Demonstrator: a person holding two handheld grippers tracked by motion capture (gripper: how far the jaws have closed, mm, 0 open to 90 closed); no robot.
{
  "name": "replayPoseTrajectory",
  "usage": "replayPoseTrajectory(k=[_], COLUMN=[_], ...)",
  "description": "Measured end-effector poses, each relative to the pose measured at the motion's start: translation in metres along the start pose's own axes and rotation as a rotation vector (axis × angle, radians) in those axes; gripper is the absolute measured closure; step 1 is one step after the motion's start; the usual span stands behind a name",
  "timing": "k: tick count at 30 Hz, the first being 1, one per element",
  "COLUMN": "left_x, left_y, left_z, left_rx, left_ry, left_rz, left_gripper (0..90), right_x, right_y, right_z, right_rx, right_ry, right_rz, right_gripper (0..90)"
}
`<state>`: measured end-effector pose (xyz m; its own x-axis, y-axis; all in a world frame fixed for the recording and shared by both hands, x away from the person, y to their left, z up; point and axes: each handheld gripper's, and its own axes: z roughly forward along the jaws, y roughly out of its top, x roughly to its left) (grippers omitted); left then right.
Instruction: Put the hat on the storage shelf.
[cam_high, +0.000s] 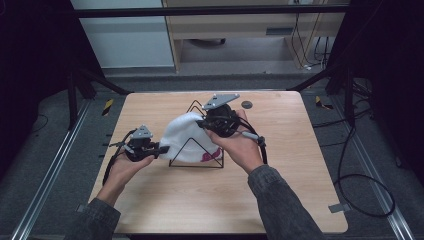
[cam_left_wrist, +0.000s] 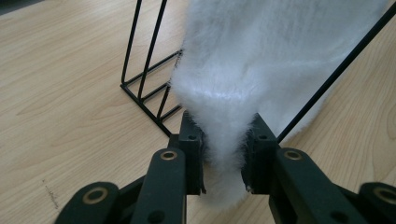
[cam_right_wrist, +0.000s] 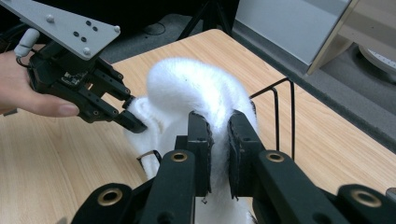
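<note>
A white fleecy hat (cam_high: 186, 136) is draped over a black wire rack (cam_high: 196, 150) near the middle of the wooden table (cam_high: 280, 200), with a dark red patch at its lower edge. Both tools grip it. The likely trouble is snagging: if the fabric catches on a wire as it is pulled, the light rack could tip or drag across the table, or the soft pile could slip out of a pinch. The left gripper (cam_left_wrist: 223, 154) has its jaws nearly together, clamped on a fold of the hat's lower edge. The right gripper (cam_right_wrist: 218, 140) is likewise closed tight on a fold higher up, near the crown.
</note>
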<state>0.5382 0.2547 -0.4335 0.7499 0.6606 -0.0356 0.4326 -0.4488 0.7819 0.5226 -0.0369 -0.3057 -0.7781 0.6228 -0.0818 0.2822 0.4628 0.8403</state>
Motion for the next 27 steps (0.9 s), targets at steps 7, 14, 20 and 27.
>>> replayPoseTrajectory(k=[7,14,20,27], left_x=[-0.001,-0.002,-0.003,-0.005], left_y=[-0.005,-0.010,-0.015,-0.020], left_z=[0.000,0.000,-0.009,-0.022], left_rx=[-0.004,0.008,-0.019,-0.041], left_ry=[-0.003,0.001,0.029,0.075], left_rz=[-0.009,-0.013,-0.025,-0.024], left_gripper=[72.1,71.2,67.6,57.0], right_x=[0.002,0.004,0.008,0.012], right_y=[0.000,-0.002,-0.002,-0.002], right_z=[0.001,0.006,0.004,-0.001], right_rx=[0.007,0.013,0.011,-0.002], right_ry=[0.001,0.007,0.006,-0.001], right_rz=[-0.003,0.006,0.008,0.017], right_gripper=[81.0,74.4,68.7,55.1])
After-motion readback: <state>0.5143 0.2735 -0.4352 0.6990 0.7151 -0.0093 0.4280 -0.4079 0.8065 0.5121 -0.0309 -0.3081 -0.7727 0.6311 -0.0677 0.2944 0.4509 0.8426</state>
